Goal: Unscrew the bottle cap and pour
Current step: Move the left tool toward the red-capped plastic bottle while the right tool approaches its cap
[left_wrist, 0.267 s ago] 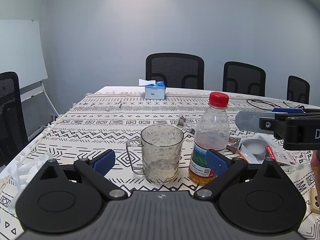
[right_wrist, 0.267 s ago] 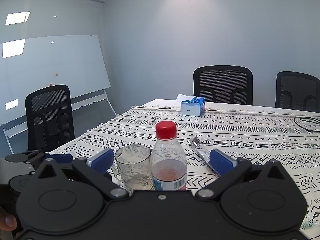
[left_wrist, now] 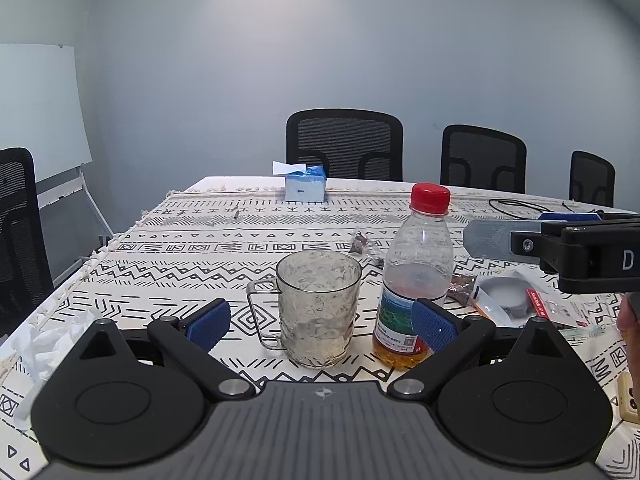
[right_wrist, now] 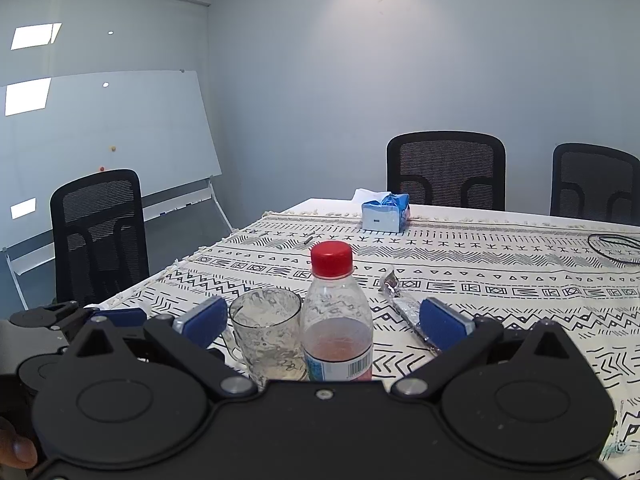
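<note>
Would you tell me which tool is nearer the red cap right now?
Right. The right tool hangs open just beside the cap, slightly below its height. The left tool sits open lower, around the mug and the bottle's base.

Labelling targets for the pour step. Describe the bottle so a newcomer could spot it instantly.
On the long table under the black-and-white patterned cloth, look at the near end, just ahead of the left gripper. The bottle stands upright there beside a clear glass mug. Unlike the mug, it has a red cap, a printed label and a little amber liquid at the bottom.
</note>
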The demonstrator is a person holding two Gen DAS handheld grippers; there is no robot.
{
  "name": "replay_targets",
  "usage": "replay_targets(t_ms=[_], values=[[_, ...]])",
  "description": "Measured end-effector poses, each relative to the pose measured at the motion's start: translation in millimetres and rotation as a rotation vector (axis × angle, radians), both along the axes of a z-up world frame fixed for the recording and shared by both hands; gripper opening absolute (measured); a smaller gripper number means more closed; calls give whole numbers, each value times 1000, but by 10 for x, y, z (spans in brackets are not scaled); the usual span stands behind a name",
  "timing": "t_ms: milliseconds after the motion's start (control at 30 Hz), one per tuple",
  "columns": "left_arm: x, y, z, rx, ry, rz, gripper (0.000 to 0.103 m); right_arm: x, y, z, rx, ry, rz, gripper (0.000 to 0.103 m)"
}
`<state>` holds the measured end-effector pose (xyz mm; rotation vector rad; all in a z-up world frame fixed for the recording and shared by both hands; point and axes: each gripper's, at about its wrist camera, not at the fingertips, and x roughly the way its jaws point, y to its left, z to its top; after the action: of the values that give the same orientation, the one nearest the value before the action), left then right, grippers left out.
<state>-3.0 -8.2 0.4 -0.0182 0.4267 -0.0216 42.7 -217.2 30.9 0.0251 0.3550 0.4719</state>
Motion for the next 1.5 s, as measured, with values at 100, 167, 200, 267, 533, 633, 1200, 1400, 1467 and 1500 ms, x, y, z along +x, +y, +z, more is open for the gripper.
replay_targets(t_ms=[100,167,200,267,533,633,1200,1400,1467,1500], values=[[-10,-27,1,5,-4,-6,98,6,-11,-12,-3,-1,2,103],[-17,-46,2,8,-6,-9,98,10,-19,-20,-4,-2,3,103],[-20,-55,3,10,-7,-11,98,12,-22,-23,-5,-2,4,103],[-25,-59,2,11,-9,-15,98,16,-30,-31,-7,-3,5,103],[-44,-63,-7,4,-15,-26,98,26,-24,-84,-8,-11,5,103],[-47,-76,-16,2,-15,-39,98,1,5,-111,-9,-14,5,103],[-13,-179,-56,15,-29,-85,98,-160,82,-247,3,-11,4,103],[-21,-199,-81,13,-36,-99,98,-131,72,-270,12,-5,7,102],[-34,-208,-93,11,-42,-106,98,-190,99,-285,12,-6,8,102],[-35,-215,-95,11,-45,-110,98,-145,70,-280,13,-4,9,102]])
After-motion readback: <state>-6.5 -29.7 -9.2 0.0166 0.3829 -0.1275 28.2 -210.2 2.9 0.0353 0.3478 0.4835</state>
